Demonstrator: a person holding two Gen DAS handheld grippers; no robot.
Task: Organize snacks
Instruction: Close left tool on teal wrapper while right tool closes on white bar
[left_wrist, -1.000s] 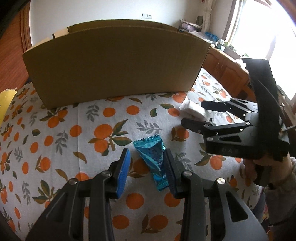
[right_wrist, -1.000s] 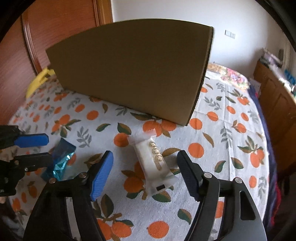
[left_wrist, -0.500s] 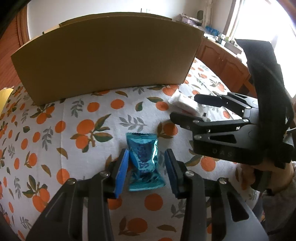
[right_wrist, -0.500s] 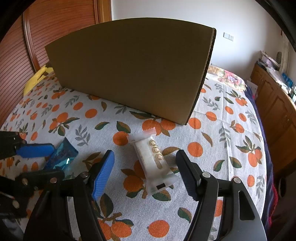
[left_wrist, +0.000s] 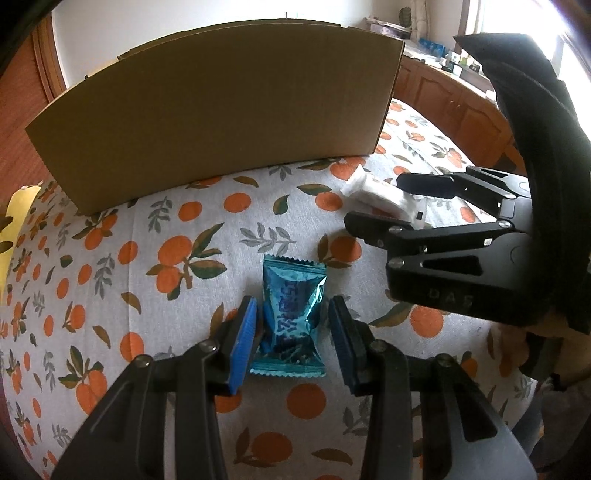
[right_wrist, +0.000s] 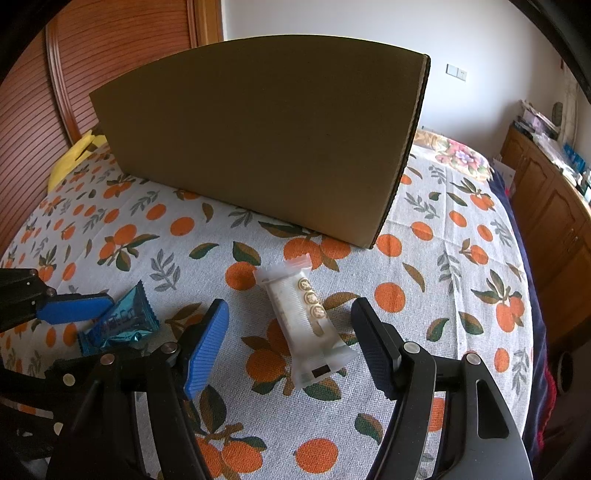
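A teal foil snack packet (left_wrist: 291, 314) lies on the orange-print tablecloth (left_wrist: 110, 258). My left gripper (left_wrist: 292, 304) is open and straddles it; the left blue pad (left_wrist: 243, 332) is at the packet's edge and a thin gap shows at the right pad. In the right wrist view the teal packet (right_wrist: 118, 325) sits beside that gripper's blue pad (right_wrist: 74, 308). A white snack bar (right_wrist: 306, 321) lies lengthwise between the wide-open fingers of my right gripper (right_wrist: 290, 308), touching neither. From the left wrist view, the right gripper (left_wrist: 376, 201) hovers over the white bar (left_wrist: 369, 194).
A tall brown cardboard box (left_wrist: 221, 122) (right_wrist: 266, 147) stands just behind both snacks, its near wall hiding the inside. A yellow object (right_wrist: 74, 158) lies at the table's left edge. Wooden cabinets (right_wrist: 546, 206) line the right side. A hand (left_wrist: 535, 332) holds the right gripper.
My left gripper has moved forward over the teal packet, which now lies straight between its pads instead of ahead of them and askew. The right gripper and white bar have stayed put.
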